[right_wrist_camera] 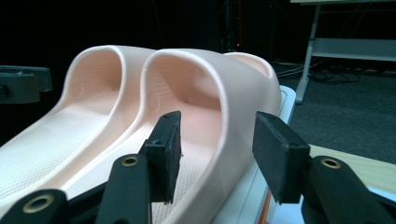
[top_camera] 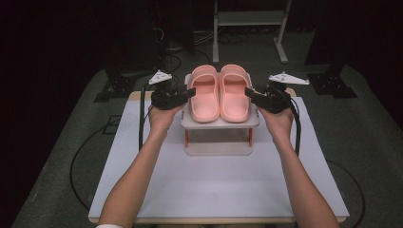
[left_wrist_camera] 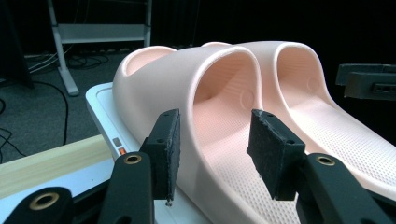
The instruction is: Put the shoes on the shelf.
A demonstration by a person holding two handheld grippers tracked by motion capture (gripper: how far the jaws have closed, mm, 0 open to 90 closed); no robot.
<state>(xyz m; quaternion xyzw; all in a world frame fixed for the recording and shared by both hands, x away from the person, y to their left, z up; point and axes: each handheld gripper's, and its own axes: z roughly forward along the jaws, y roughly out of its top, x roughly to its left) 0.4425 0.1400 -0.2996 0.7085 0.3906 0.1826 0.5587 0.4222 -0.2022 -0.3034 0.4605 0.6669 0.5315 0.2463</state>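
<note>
Two pink slippers stand side by side on the top shelf of a small white rack (top_camera: 218,124). My left gripper (top_camera: 191,91) is open at the outer side of the left slipper (top_camera: 204,95). In the left gripper view the left gripper (left_wrist_camera: 212,126) has its jaws on either side of the left slipper's (left_wrist_camera: 187,70) side wall, apart from it. My right gripper (top_camera: 248,91) is open at the outer side of the right slipper (top_camera: 234,92). In the right gripper view the right gripper (right_wrist_camera: 217,128) straddles the right slipper's (right_wrist_camera: 224,79) wall the same way.
The rack stands at the back middle of a white table (top_camera: 214,185), with a lower shelf (top_camera: 218,148) under the top one. A wooden strip (left_wrist_camera: 51,161) runs along the table's far edge. A metal stand (top_camera: 249,19) and cables (top_camera: 171,52) lie on the floor behind.
</note>
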